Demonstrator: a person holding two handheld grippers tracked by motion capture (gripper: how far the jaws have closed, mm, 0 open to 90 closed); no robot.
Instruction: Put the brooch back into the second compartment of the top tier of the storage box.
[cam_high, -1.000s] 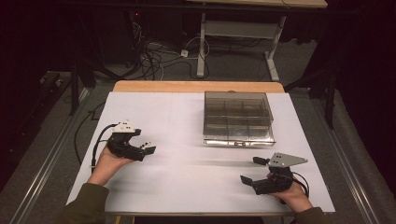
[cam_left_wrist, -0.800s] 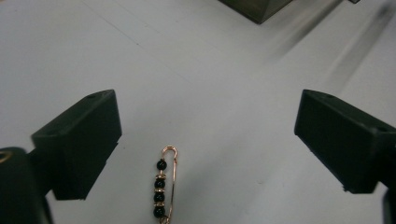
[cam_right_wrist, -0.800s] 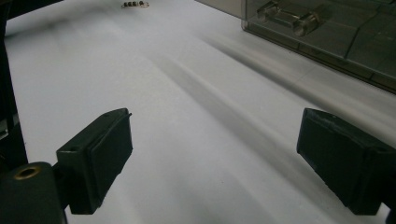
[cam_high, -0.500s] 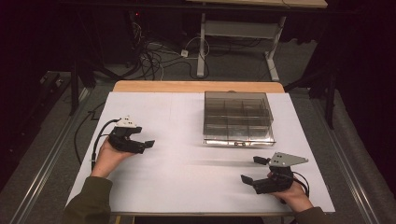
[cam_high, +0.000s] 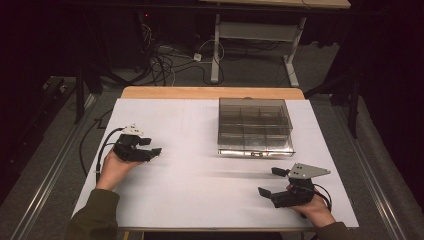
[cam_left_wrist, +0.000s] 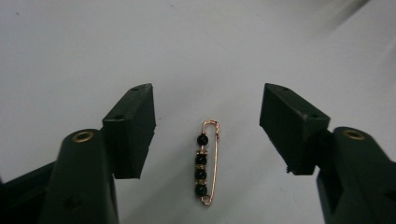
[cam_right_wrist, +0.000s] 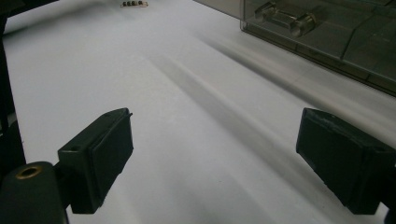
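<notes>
White paper covers the table (cam_high: 200, 200) we work at, with dark floor and tangled cables beyond its far edge. Nearest us, our right gripper (cam_high: 272, 182) hovers low over the near right part of the sheet, its jaws spread wide with nothing between them. Our left gripper (cam_high: 150, 148) sits over the left side, and it is plainly the closer of the two to the beaded safety pin (cam_left_wrist: 205, 162). In the left gripper view the pin lies flat on the paper between the parted jaws, touching neither, its long axis running along the line of the jaws, not across the gap, so closing should pinch it across its thin width. From the right gripper view the pin (cam_right_wrist: 134, 3) is a small dark row far off at the top edge. The high view is too coarse for us to make the pin out at all. Farther back, right of centre, stands the clear compartment box (cam_high: 255, 127); its latch (cam_right_wrist: 284, 17) faces the right gripper.
</notes>
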